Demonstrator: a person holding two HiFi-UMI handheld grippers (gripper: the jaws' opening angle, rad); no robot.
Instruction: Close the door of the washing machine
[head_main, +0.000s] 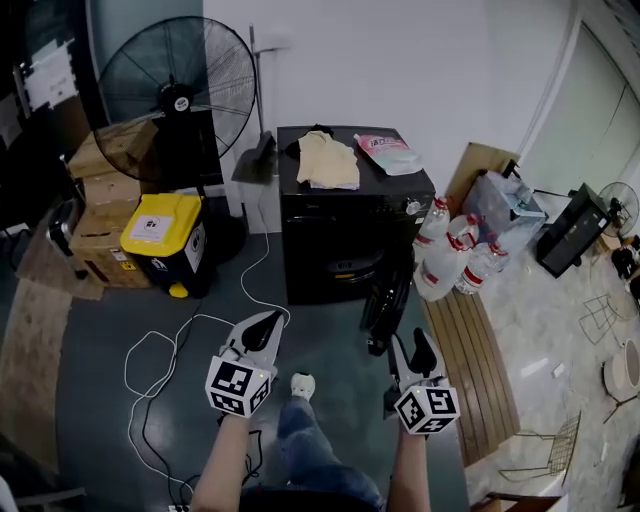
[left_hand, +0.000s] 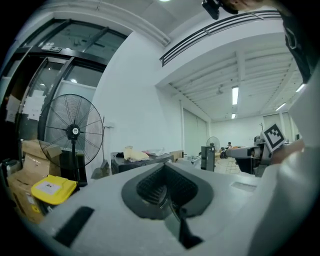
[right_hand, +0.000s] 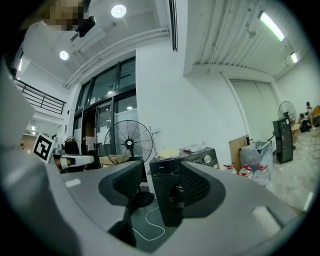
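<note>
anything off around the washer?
The black front-loading washing machine has its round dark door hanging open, swung out on the head view's right. A yellow cloth and a pink pouch lie loose on top. Nothing looks spilled or broken.

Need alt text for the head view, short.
A black front-loading washing machine stands ahead with its dark door swung open toward the view's right, a folded yellow cloth on top. Two handheld grippers hang before it: left gripper shut, right gripper open, both empty.
</note>
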